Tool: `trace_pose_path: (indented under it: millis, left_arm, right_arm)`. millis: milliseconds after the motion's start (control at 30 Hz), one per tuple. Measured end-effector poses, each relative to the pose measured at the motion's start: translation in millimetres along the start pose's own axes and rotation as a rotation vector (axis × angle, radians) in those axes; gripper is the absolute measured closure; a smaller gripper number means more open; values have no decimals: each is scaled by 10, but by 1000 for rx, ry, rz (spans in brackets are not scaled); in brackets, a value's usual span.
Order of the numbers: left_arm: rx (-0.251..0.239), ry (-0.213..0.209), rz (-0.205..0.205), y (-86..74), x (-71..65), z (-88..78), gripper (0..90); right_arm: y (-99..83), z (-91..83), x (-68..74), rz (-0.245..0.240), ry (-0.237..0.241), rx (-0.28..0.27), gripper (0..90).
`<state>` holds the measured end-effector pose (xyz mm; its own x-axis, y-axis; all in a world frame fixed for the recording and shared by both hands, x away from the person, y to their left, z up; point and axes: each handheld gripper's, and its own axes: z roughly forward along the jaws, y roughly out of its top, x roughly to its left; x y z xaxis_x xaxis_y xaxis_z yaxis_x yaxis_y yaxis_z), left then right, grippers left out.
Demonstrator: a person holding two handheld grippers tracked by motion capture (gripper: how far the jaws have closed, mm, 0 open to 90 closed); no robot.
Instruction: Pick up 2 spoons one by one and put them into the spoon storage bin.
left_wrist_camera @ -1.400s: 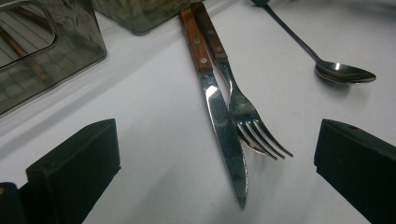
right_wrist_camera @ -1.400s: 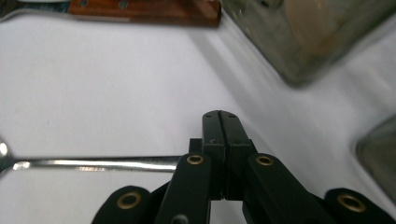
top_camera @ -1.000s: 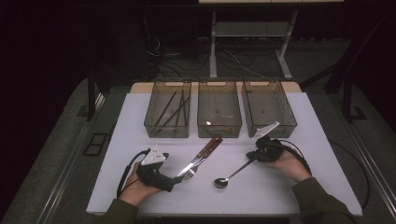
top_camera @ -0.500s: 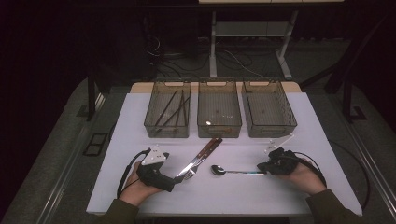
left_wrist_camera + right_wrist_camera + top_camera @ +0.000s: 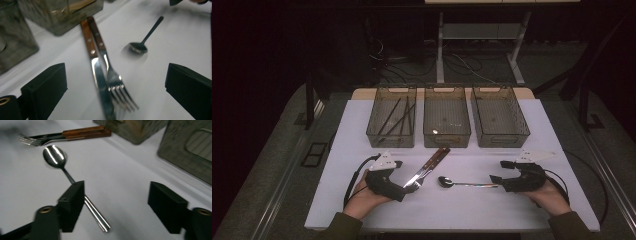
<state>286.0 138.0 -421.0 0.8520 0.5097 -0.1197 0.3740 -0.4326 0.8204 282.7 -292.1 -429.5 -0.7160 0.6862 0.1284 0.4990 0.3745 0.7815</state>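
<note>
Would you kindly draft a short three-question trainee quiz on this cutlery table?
1. How many bins stand behind the cutlery?
2. True or false: the right gripper is clamped on the spoon.
3. What lies between the left gripper's jaws: (a) spoon, (b) knife and fork, (c) nothing?

Key: 1. Three; the left bin holds dark sticks. 2. False; its jaws are open and have just been opening, and the handle lies beside one jaw. 3. b.
</note>
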Motion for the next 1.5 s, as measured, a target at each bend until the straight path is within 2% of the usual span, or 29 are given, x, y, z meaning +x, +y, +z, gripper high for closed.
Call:
trace_pose_path:
  millis: [100, 167, 267, 433, 567, 667, 800, 900, 1000, 1067, 1200, 1367, 1500]
  left_arm:
    - [-7, -44, 6, 98, -32, 72, 83]
    - [-2, -63, 26, 161, -61, 126, 114]
    - [2, -86, 30, 248, -89, 220, 150]
    - [28, -120, 52, 403, -126, 436, 164]
    - [45, -136, 66, 523, -136, 619, 173]
    - [60, -152, 68, 578, -122, 730, 199]
    - [76, -152, 36, 573, -112, 830, 247]
    - [113, -147, 40, 544, -130, 882, 274]
    - [127, -153, 37, 529, -147, 915, 316]
    - [150, -146, 51, 514, -151, 935, 356]
    - [184, -148, 44, 478, -144, 980, 412]
    - [231, -151, 46, 433, -140, 1041, 437]
    - [262, -137, 78, 424, -158, 1059, 462]
  right_arm:
    - [-80, -56, -10, 24, -16, -38, 173]
    - [-130, -101, -15, 42, -16, -59, 163]
    - [-208, -138, -18, 66, -21, -77, 138]
    - [-288, -130, 25, 38, -52, -69, 137]
    - [-260, -106, 50, 38, -46, -98, 137]
    - [-249, -83, 63, 28, -44, -96, 137]
    - [-249, -57, 56, 31, -49, -91, 137]
    - [-246, -54, 58, 34, -49, -92, 137]
    - [-245, -55, 59, 32, -48, -93, 137]
    - [-245, -57, 56, 33, -48, -95, 137]
    - [-245, -64, 46, 37, -51, -100, 137]
    - [-246, -66, 37, 39, -56, -99, 137]
    - [-245, -69, 34, 38, -58, -98, 138]
